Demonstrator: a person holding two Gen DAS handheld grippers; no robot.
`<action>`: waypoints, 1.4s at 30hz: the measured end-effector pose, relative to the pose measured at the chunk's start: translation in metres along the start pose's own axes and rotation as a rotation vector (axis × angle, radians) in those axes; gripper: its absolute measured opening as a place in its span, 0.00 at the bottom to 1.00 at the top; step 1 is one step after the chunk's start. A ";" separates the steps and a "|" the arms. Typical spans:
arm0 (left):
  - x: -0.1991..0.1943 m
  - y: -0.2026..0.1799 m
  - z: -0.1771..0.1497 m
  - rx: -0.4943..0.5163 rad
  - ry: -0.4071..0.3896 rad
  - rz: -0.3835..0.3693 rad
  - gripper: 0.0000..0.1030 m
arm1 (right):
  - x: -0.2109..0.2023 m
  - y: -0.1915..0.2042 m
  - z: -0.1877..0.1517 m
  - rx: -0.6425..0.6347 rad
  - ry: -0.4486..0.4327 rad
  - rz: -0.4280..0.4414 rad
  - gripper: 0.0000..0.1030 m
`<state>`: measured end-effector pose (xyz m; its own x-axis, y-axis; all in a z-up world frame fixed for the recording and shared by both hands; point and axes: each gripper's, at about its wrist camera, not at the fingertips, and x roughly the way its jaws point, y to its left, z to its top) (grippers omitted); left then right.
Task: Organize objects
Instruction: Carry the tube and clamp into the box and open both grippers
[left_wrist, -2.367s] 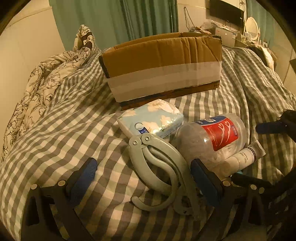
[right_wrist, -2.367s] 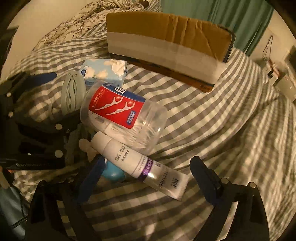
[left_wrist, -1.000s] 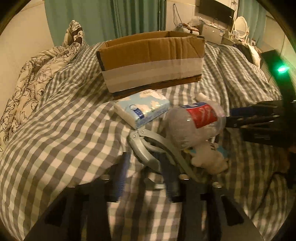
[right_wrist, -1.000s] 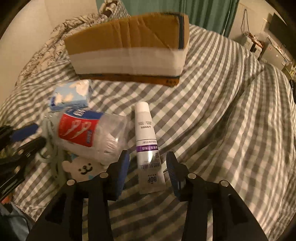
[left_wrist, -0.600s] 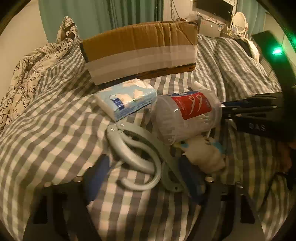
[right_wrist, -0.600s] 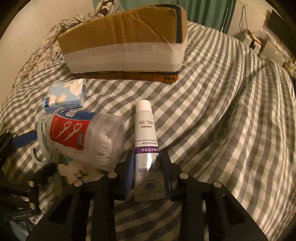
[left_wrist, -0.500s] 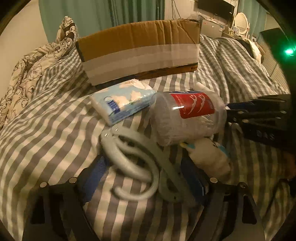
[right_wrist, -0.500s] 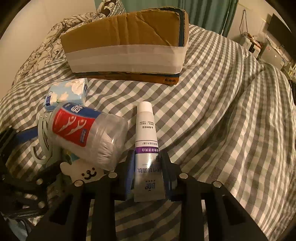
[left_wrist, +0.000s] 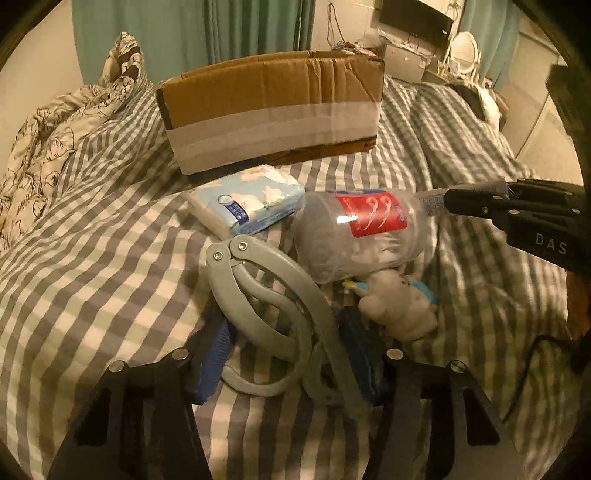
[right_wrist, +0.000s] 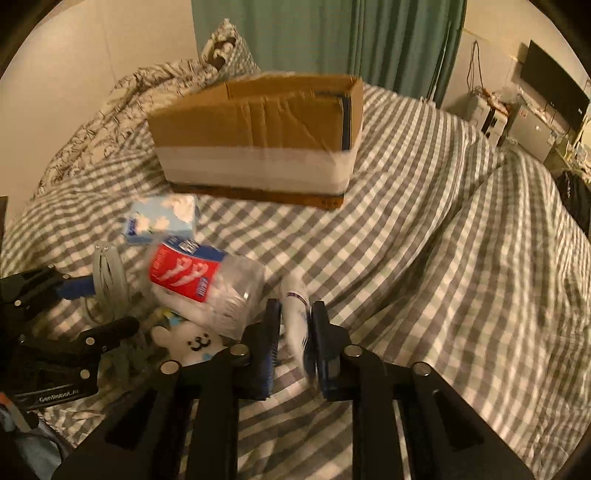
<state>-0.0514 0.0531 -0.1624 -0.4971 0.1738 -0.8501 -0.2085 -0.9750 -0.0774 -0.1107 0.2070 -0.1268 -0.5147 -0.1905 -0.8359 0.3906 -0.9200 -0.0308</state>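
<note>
On a checked bed lie a grey clamp-like tool (left_wrist: 273, 306), a clear jar with a red label (left_wrist: 365, 236), a blue tissue pack (left_wrist: 247, 205) and a small white plush (left_wrist: 397, 302). My left gripper (left_wrist: 291, 350) has closed on the grey tool's handles. My right gripper (right_wrist: 293, 334) is shut on a white tube (right_wrist: 297, 317) and holds it lifted off the bed; it shows at the right of the left wrist view (left_wrist: 476, 201). An open cardboard box (right_wrist: 258, 136) stands behind the pile.
A floral duvet (left_wrist: 48, 129) is bunched at the far left. Green curtains (right_wrist: 332, 37) hang behind the box. A second checked mound (right_wrist: 517, 240) rises on the right. Furniture with a TV (right_wrist: 554, 88) stands at the far right.
My right gripper has lifted the white tube off the bed and tilted up. My left gripper has narrowed around the grey tool's handles.
</note>
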 end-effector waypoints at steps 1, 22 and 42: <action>-0.004 0.001 0.002 -0.006 -0.005 -0.009 0.53 | -0.005 0.002 0.002 -0.006 -0.013 -0.006 0.14; -0.059 0.020 0.097 0.004 -0.224 -0.052 0.47 | -0.083 0.007 0.090 -0.001 -0.284 0.019 0.13; 0.029 0.055 0.234 -0.027 -0.219 -0.027 0.48 | 0.032 -0.011 0.183 0.047 -0.308 0.013 0.14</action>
<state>-0.2747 0.0369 -0.0697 -0.6637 0.2231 -0.7140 -0.2029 -0.9724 -0.1152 -0.2709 0.1480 -0.0525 -0.7197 -0.2906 -0.6306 0.3666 -0.9303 0.0104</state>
